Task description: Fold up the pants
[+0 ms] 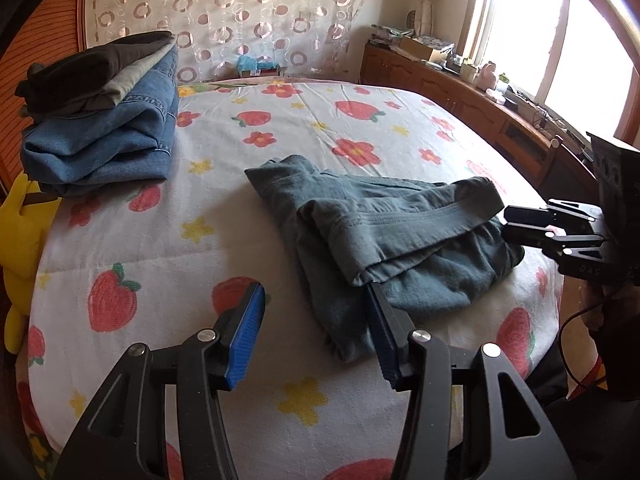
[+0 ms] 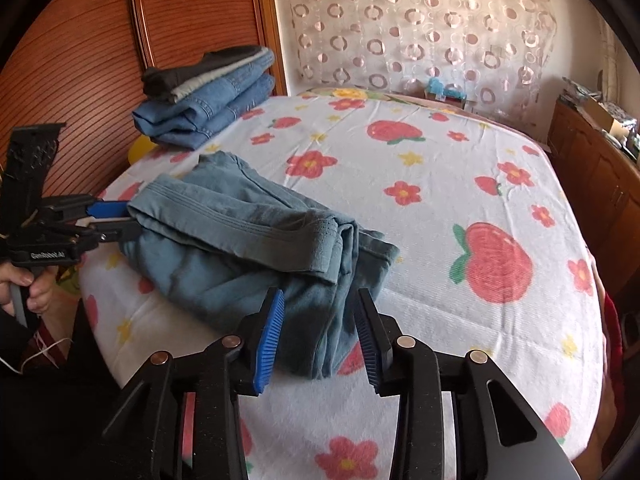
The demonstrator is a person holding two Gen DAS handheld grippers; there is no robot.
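— Well, where are the pants?
— Folded on the bed, well apart from the stacked jeans.
— And the fingers?
— Left gripper released at the pants' near edge; right gripper released too.

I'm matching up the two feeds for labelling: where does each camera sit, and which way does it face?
Left wrist: on the left hand-held gripper, looking down across the strawberry-print bed cover at the folded grey-green pants; own open blue-padded fingers show.
Right wrist: on the right hand-held gripper, looking down at the pants; own open fingers and the person's hand show.
Shared: pants, stack of folded blue jeans and dark clothes, each other's gripper.
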